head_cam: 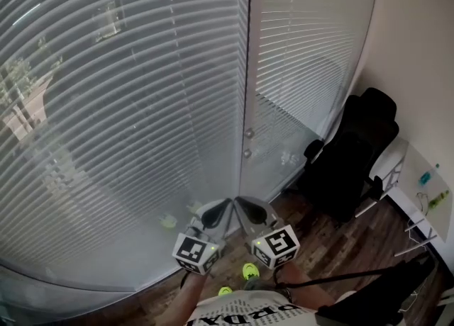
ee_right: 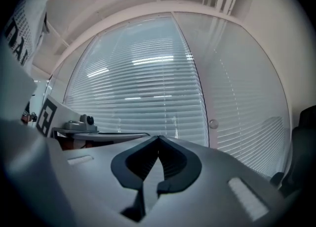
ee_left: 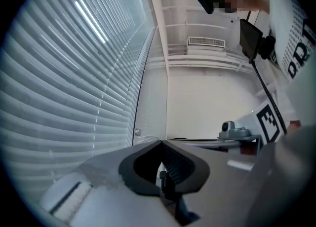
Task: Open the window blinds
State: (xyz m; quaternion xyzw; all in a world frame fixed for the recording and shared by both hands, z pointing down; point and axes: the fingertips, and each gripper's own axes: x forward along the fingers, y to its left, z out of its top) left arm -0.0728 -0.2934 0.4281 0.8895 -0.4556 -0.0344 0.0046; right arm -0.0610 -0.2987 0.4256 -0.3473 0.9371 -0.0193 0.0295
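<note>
Ahead, white horizontal-slat window blinds (head_cam: 128, 105) are hanging fully lowered over the glass while the left gripper (ee_left: 160, 142) and right gripper (ee_right: 158, 137), both clenched on nothing, are facing them; opening is not yet begun.

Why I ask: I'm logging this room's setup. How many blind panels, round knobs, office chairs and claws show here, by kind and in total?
Blind panels: 2, left blind and right blind
Round knobs: 2, upper knob and lower knob
Office chair: 1
Claws: 2, left claw and right claw, both shut and empty
Total: 7
</note>
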